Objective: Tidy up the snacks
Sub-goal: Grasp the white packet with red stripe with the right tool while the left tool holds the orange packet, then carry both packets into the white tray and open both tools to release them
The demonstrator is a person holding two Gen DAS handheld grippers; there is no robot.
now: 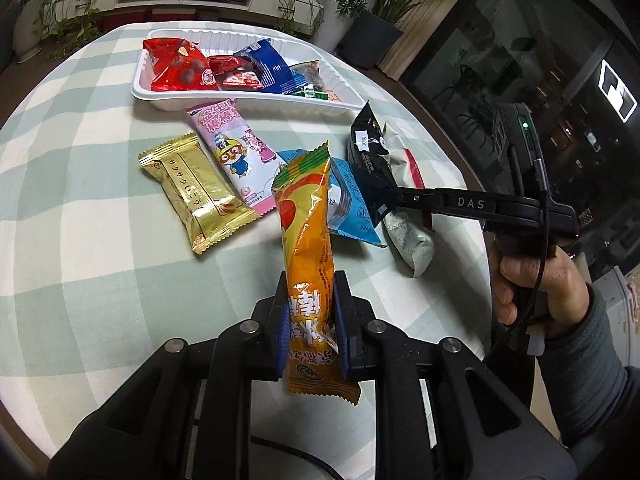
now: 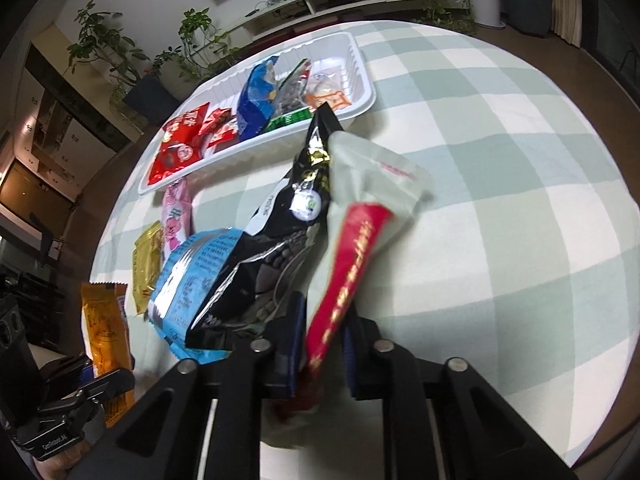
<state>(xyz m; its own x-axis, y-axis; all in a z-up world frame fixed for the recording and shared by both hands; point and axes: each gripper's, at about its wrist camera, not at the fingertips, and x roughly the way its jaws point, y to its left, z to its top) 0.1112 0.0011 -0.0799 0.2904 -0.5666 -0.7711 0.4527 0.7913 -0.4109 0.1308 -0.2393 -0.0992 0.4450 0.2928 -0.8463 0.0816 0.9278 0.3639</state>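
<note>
My left gripper (image 1: 311, 284) is shut on an orange snack packet (image 1: 306, 216), which stands upright between the blue pads above the table. That orange packet (image 2: 105, 324) also shows at the lower left of the right wrist view. My right gripper (image 2: 325, 320) is shut on a white packet with a red stripe (image 2: 372, 184); the stripe runs between its pads. In the left wrist view the right gripper (image 1: 396, 199) reaches in from the right, over the white packet (image 1: 408, 236). A black packet (image 2: 288, 232) leans against the left finger, over a light blue packet (image 2: 192, 272).
A white tray (image 1: 240, 100) with several packets stands at the far side of the round table with a green-checked cloth (image 1: 80, 240). A gold packet (image 1: 196, 188) and a pink packet (image 1: 236, 148) lie in front of it. A person's hand (image 1: 532, 288) holds the right tool. Potted plants stand beyond the table.
</note>
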